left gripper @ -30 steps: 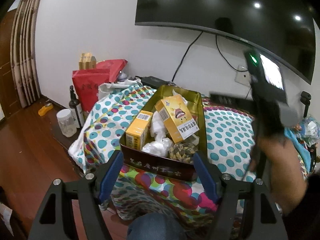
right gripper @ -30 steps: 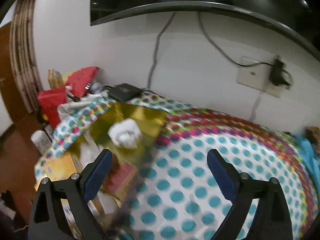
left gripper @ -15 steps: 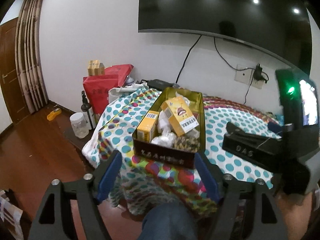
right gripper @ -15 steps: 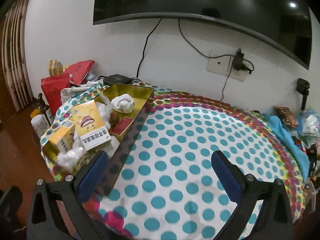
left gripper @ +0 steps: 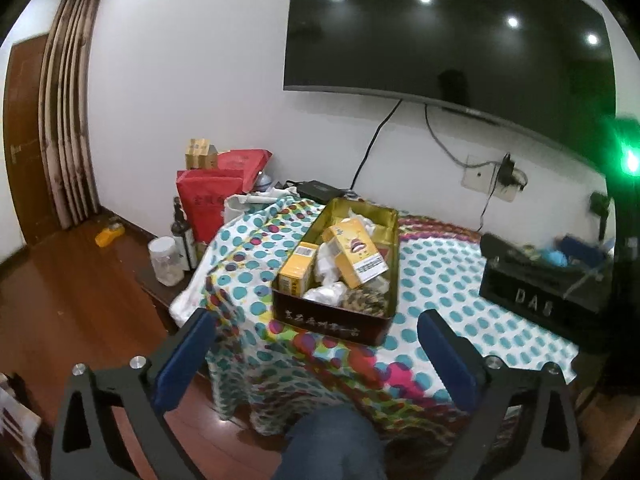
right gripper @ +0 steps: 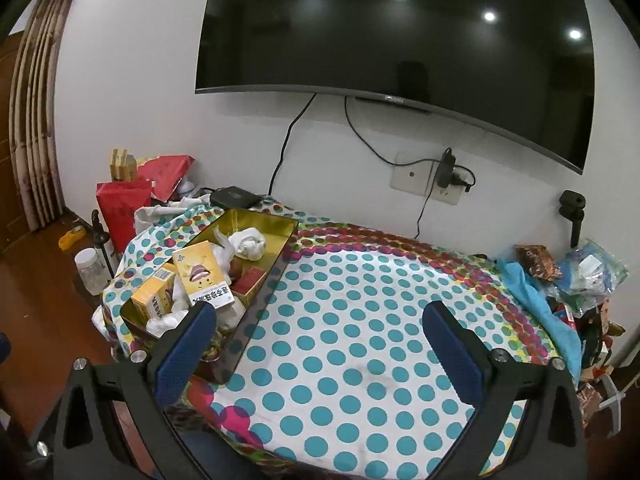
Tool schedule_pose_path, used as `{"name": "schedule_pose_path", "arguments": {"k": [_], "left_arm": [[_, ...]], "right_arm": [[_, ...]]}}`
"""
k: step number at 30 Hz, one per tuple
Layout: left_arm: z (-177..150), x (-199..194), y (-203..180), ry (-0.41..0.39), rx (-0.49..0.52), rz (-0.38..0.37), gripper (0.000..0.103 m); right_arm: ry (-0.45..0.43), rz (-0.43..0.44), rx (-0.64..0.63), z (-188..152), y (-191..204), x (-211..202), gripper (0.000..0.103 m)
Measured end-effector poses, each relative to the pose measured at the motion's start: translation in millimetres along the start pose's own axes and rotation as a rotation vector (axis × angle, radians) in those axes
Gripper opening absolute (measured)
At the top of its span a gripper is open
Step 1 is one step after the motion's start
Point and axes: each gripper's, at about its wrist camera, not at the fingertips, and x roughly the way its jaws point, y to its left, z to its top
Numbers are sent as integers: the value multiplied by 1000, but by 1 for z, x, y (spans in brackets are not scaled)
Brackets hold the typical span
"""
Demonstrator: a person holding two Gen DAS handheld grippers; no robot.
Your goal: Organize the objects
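A gold tin box (left gripper: 390,248) (right gripper: 276,232) sits on the left part of the polka-dot table (right gripper: 360,320). It holds two yellow cartons (left gripper: 356,250) (right gripper: 202,272), white wrapped bundles (right gripper: 248,242) and a red packet (right gripper: 250,280). My left gripper (left gripper: 316,356) is open and empty, held back from the table's near edge, in front of the tin. My right gripper (right gripper: 320,344) is open and empty above the table's front, right of the tin. The right gripper's body (left gripper: 540,292) shows at the right of the left wrist view.
Red bags (left gripper: 212,200), a dark bottle (left gripper: 182,232) and a clear jar (left gripper: 166,260) stand left of the table. A black box (right gripper: 236,196) lies behind the tin. Bags and blue cloth (right gripper: 584,276) pile at the table's right. A TV hangs on the wall.
Both grippers have pulled back and up from the table. The tin now looks smaller and farther off. The right gripper swung right, away from the tin.
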Motion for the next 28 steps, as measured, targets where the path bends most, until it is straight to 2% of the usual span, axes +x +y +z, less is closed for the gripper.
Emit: {"name": "schedule_pose_path", "arguments": {"k": [2, 7, 12, 28], "left_arm": [[2, 0, 0, 13, -13, -36, 103], [0, 0, 1, 17, -30, -63, 103], [-4, -1, -5, -12, 28, -1, 103], [-9, -1, -6, 10, 62, 0, 103]], "right_arm": [[-5, 8, 3, -1, -3, -3, 103], [-14, 15, 14, -2, -11, -6, 103], [-6, 27, 32, -4, -16, -4, 103], [-6, 25, -7, -6, -6, -5, 103]]}}
